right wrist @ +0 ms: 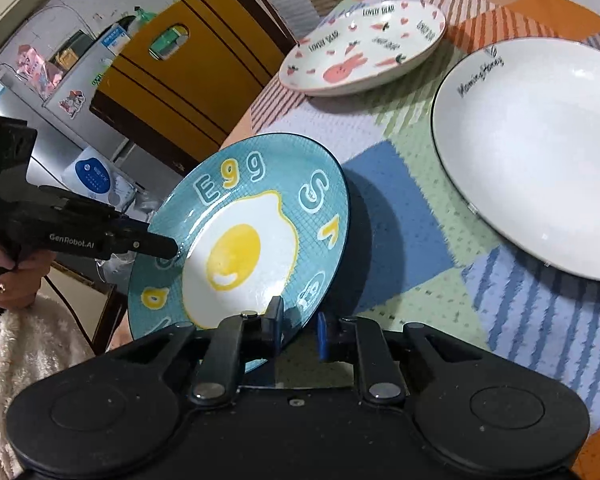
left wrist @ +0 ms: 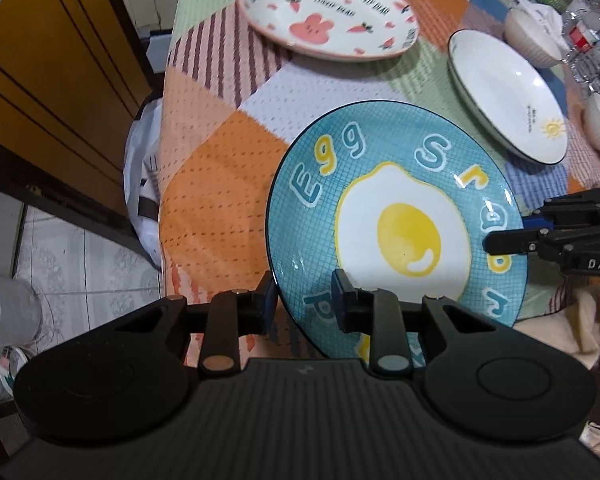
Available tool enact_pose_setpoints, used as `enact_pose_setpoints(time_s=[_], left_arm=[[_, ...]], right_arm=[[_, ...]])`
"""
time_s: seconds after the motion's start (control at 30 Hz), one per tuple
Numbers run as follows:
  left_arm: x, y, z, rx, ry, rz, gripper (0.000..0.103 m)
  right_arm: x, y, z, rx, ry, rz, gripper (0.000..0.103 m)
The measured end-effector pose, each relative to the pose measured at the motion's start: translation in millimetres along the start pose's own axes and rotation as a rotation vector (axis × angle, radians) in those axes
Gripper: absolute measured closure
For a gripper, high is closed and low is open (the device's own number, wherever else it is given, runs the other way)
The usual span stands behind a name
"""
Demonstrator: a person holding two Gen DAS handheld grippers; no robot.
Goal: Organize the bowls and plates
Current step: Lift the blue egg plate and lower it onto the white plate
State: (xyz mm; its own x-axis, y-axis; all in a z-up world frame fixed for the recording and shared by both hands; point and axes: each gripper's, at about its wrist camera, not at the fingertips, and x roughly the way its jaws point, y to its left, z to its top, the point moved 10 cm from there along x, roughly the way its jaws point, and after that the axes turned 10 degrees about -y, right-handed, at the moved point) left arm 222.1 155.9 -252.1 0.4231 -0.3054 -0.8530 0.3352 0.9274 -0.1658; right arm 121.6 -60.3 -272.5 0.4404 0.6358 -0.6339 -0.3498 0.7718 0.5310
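A blue plate with a fried-egg picture (left wrist: 400,224) is held tilted above the table, gripped on two opposite rims. My left gripper (left wrist: 306,302) is shut on its near rim; it also shows from the side in the right wrist view (right wrist: 168,246). My right gripper (right wrist: 298,330) is shut on the plate's (right wrist: 240,240) other rim; it enters the left wrist view (left wrist: 496,240) from the right. A pink rabbit plate (left wrist: 328,12) (right wrist: 364,48) and a white plate (left wrist: 508,92) (right wrist: 540,152) lie flat on the table.
The patchwork tablecloth (left wrist: 220,160) covers the table. White ribbed bowls (left wrist: 532,36) and plastic bottles (left wrist: 596,20) stand at the far right. A yellow-brown cabinet (left wrist: 52,60) and tiled floor lie left of the table edge. A white bag (left wrist: 140,184) hangs by that edge.
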Motion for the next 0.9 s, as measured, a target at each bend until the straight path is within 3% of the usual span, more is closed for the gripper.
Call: enact_pose_setpoints(time_s=[0.2,0.5,0.63,0.9], left_arm=[[-14.2,-12.7,23.2,-0.003,-0.12,-0.065,0.077],[-11.4,-55.6,59.3,0.037,-0.15,-0.11,0.077],[-5.4,-71.3,79.7,0.006,-0.167,-0.15,0.077],[9.6,-103.3,138.5,0.028,-0.236,-0.186,0.077]], right_arm=[[-26.9,-0.6,15.3,-0.001,-0.075,0.033,0.082],[-71.4,-22.6,50.8,-0.015,-0.175,-0.018,0.082],[-92.9,-33.3,62.7,-0.029,-0.207,-0.035,0.082],[-106.6,-60.1,90.9,-0.088,-0.193,-0.098,0.081]])
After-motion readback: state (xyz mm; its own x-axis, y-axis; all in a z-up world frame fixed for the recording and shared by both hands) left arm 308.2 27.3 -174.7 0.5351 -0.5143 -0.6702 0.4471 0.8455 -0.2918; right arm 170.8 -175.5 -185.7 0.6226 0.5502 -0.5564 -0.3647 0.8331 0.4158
